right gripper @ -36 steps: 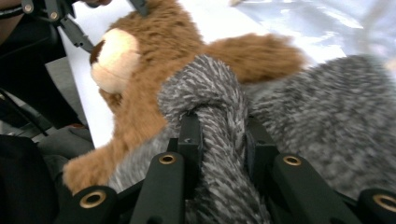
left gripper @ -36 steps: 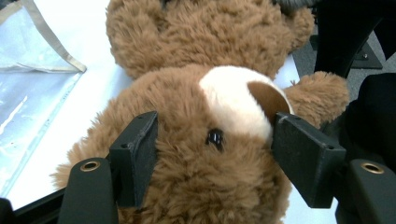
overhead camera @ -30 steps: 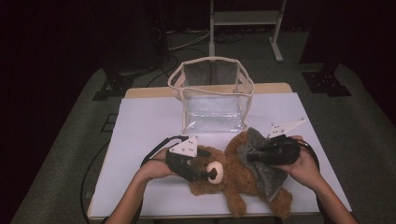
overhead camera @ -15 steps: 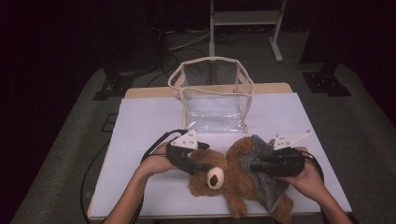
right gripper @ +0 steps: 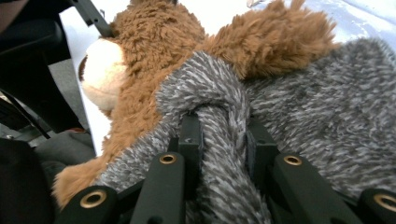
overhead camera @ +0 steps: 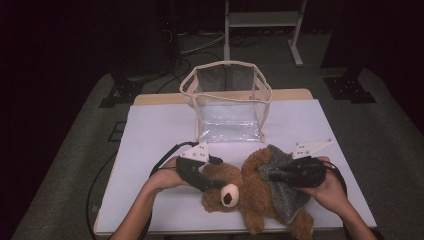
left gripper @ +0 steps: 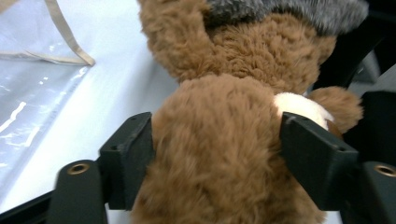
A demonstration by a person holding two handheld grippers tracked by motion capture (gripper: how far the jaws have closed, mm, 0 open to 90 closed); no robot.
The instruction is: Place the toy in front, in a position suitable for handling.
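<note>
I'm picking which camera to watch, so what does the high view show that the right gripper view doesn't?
High view: the clear bag standing upright behind the toy, the white table, and both hands. Right gripper view: the right gripper pinching a fold of the grey garment. Both: the brown teddy bear and its pale muzzle.

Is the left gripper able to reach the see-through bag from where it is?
Probably yes. The left gripper sits around the teddy bear's head, its jaws just opening, and only bare white table lies between it and the bag.
</note>
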